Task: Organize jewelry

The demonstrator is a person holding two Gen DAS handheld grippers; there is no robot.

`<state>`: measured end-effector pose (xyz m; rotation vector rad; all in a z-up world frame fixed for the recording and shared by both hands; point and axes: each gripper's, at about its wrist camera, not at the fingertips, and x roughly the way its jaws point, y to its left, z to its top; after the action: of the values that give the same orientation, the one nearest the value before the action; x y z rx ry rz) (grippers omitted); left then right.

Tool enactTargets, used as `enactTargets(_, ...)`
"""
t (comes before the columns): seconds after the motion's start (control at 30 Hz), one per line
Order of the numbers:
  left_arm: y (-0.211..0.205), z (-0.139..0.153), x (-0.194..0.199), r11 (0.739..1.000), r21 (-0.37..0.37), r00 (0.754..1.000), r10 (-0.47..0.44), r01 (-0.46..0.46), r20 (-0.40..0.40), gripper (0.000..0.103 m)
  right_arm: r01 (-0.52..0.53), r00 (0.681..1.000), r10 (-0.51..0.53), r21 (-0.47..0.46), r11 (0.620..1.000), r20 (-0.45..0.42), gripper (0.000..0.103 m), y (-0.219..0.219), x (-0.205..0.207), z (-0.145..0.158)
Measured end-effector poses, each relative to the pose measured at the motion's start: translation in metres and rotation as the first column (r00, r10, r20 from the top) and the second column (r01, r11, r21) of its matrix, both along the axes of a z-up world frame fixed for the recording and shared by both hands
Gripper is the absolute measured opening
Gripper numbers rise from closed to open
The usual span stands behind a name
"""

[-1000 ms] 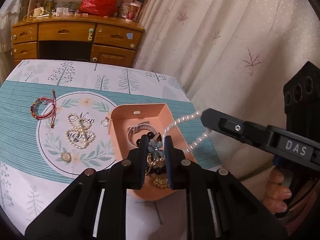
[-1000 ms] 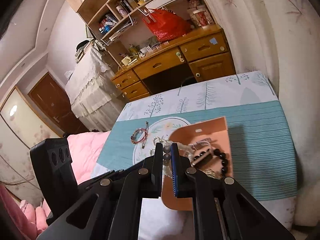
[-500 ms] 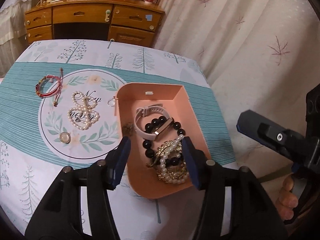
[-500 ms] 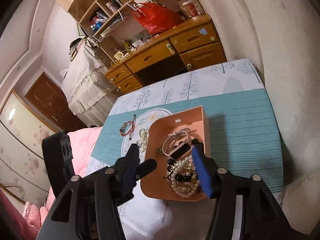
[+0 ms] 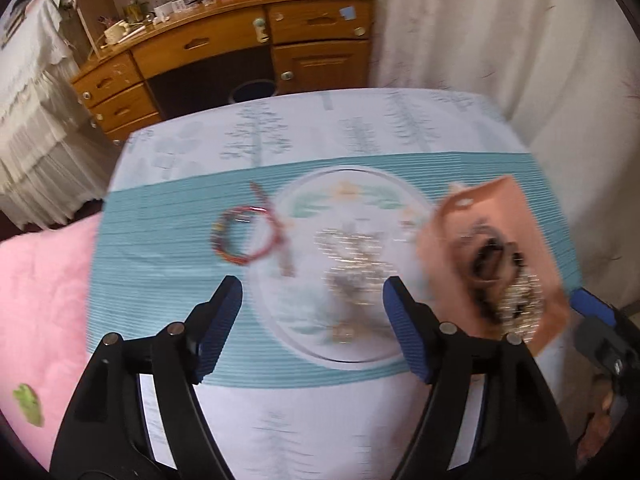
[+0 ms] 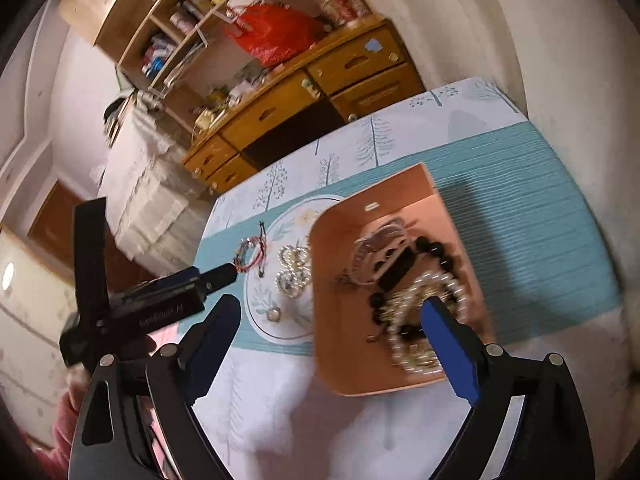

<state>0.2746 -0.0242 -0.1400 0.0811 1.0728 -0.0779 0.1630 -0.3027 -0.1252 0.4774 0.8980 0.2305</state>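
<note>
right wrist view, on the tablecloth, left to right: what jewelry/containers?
Red cord bracelet → pearl necklace → pink tray holding a black bead bracelet and other pieces.

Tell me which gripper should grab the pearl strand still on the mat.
Left, probably. The left gripper is open and aimed at the mat, with the pearl strand between its fingers. The right gripper is open but over the pink tray.
</note>
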Motion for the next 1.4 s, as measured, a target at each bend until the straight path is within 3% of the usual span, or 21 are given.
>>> enactTargets(0.17,0.043,-0.008,0.030,1.000,0.022,0.995,-0.004,0.006,-0.095,0.071,0.028,0.993,-0.015,-0.108,0.994,0.113,0.094,0.061,-0.016,0.000)
enactTargets(0.27,0.058,-0.020,0.047,0.999,-0.025,0.981,-0.050,0.046,-0.187,0.071,0.017,0.986,0.021,-0.221,0.975,0.168,0.094,0.104,-0.019,-0.004)
enactTargets(0.4,0.067,-0.040,0.068,0.993,-0.055,0.951,-0.120,0.109,-0.284,0.071,0.014,0.964,0.100,-0.424,0.906,0.245,0.094,0.170,-0.021,-0.018)
enactTargets(0.5,0.070,-0.051,0.080,0.990,-0.045,0.944,-0.139,0.132,-0.301,0.071,0.004,0.970,0.117,-0.495,0.869,0.214,0.094,0.208,-0.011,-0.036)
enactTargets(0.63,0.073,-0.064,0.099,0.987,-0.044,0.936,-0.159,0.152,-0.313,0.071,0.022,0.985,0.059,-0.466,0.885,0.159,0.094,0.236,0.006,-0.060)
enactTargets(0.7,0.076,-0.071,0.107,0.990,-0.021,0.943,-0.138,0.139,-0.302,0.071,0.033,0.990,0.029,-0.437,0.899,0.135,0.094,0.246,0.014,-0.070)
enactTargets(0.8,0.080,-0.079,0.115,0.991,-0.056,0.952,-0.131,0.120,-0.277,0.071,0.041,0.994,0.005,-0.420,0.907,0.108,0.094,0.260,0.022,-0.083)
enactTargets(0.87,0.080,-0.084,0.117,0.988,-0.092,0.952,-0.142,0.121,-0.270,0.071,0.058,0.996,-0.021,-0.454,0.889,0.087,0.088,0.270,0.028,-0.092)
enactTargets(0.93,0.077,-0.089,0.118,0.986,-0.090,0.950,-0.161,0.141,-0.269,0.071,0.058,0.998,-0.034,-0.490,0.870,0.058,0.071,0.276,0.033,-0.101)
enactTargets(1.0,0.074,-0.091,0.118,0.985,-0.064,0.953,-0.174,0.163,-0.249,0.071,0.059,0.998,-0.046,-0.495,0.867,0.037,0.067,0.281,0.037,-0.108)
enactTargets(1.03,0.072,-0.091,0.119,0.983,-0.059,0.954,-0.183,0.174,-0.236,0.071,0.019,1.000,-0.013,-0.466,0.885,0.016,0.065,0.282,0.036,-0.111)
enactTargets(1.3,0.065,-0.093,0.113,0.978,-0.045,0.960,-0.207,0.203,-0.188,0.071,0.027,1.000,-0.018,-0.526,0.850,0.022,0.049,0.293,0.036,-0.118)
enactTargets(1.4,0.064,-0.093,0.112,0.979,-0.044,0.962,-0.203,0.198,-0.182,0.071,0.039,0.999,-0.031,-0.515,0.856,0.025,0.043,0.289,0.037,-0.117)
